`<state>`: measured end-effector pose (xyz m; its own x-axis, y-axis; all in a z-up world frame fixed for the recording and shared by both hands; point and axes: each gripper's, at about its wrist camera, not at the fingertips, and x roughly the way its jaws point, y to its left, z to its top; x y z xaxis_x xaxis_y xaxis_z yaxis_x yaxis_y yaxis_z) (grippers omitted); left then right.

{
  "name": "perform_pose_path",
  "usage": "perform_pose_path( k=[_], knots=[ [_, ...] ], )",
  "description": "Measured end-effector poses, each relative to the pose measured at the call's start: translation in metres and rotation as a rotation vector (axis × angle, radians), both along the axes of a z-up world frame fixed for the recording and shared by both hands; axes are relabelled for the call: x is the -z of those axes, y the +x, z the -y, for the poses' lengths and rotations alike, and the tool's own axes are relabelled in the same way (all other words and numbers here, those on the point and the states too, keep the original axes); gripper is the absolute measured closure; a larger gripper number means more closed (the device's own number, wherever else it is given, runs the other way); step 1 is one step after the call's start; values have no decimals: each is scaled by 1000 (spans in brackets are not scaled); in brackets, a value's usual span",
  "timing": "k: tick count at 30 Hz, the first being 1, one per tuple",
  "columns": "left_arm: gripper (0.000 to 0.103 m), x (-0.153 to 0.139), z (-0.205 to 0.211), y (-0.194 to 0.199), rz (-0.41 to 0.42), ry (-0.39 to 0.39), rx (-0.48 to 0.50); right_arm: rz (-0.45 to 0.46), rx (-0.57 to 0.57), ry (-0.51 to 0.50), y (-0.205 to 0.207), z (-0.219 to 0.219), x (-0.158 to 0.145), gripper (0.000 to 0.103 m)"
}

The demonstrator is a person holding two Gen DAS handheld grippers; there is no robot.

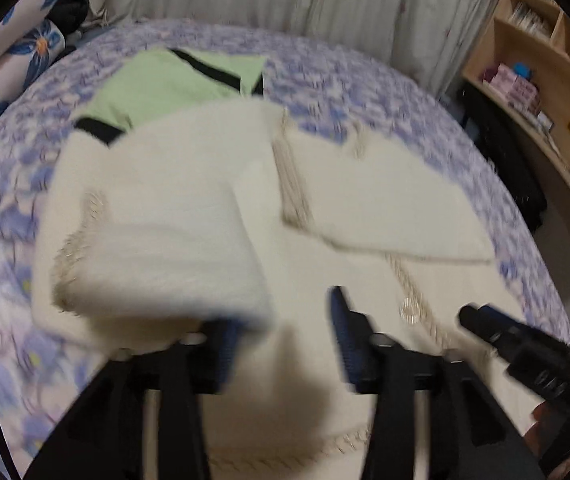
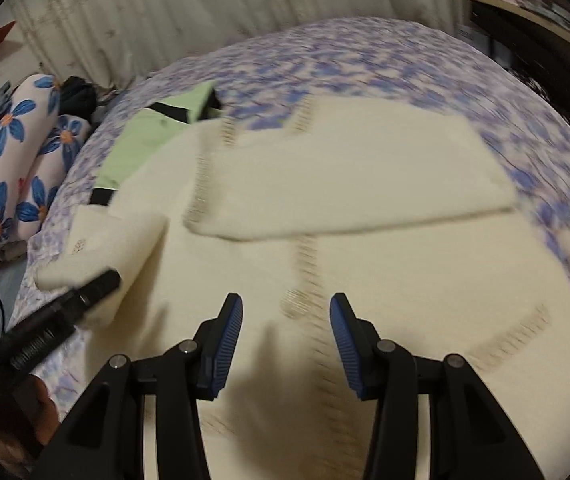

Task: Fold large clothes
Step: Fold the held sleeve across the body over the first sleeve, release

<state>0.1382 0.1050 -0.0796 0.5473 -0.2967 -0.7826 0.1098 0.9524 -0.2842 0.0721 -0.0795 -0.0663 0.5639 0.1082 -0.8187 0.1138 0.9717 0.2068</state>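
Observation:
A cream knitted cardigan (image 1: 309,280) lies spread on the bed, both sleeves folded across its body; it also shows in the right wrist view (image 2: 365,264). My left gripper (image 1: 281,320) hovers over its lower part with the jaws apart. The left sleeve fold (image 1: 157,248) drapes over the left finger tip; whether it is held is unclear. My right gripper (image 2: 285,320) is open and empty above the cardigan's button band (image 2: 305,264). Each view shows the other gripper at its side. Both frames are blurred.
A light green garment with black trim (image 1: 157,84) lies beyond the cardigan on the purple flowered bedspread (image 1: 365,80). Blue flowered pillows (image 2: 17,152) are at the left. A curtain hangs behind the bed. Wooden shelves (image 1: 545,60) stand at the right.

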Motion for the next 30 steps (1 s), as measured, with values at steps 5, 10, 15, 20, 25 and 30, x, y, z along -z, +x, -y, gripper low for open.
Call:
perform_pose_path(
  k=[5,10,15,20,25,30],
  knots=[
    [23,-10,5,-42,29,-25,35,19,-19,17,-13,12,-2,57],
    [23,-33,-11,-80,71,-12,15,28,-86,57,-21,0,-3,57],
    [23,-42,-49,-111,81,24,-94,51,-207,57,-24,-34,-8,57],
    [23,-34,-94,-130,43,-23,-200,71,-337,10,-18,-82,-10,52],
    [23,-21,-120,-133,14,-18,-263,83,-474,-73,-6,-136,-5,49],
    [23,-7,-136,-130,-20,-49,-292,83,-591,-226,5,-188,14,49]
  ],
)
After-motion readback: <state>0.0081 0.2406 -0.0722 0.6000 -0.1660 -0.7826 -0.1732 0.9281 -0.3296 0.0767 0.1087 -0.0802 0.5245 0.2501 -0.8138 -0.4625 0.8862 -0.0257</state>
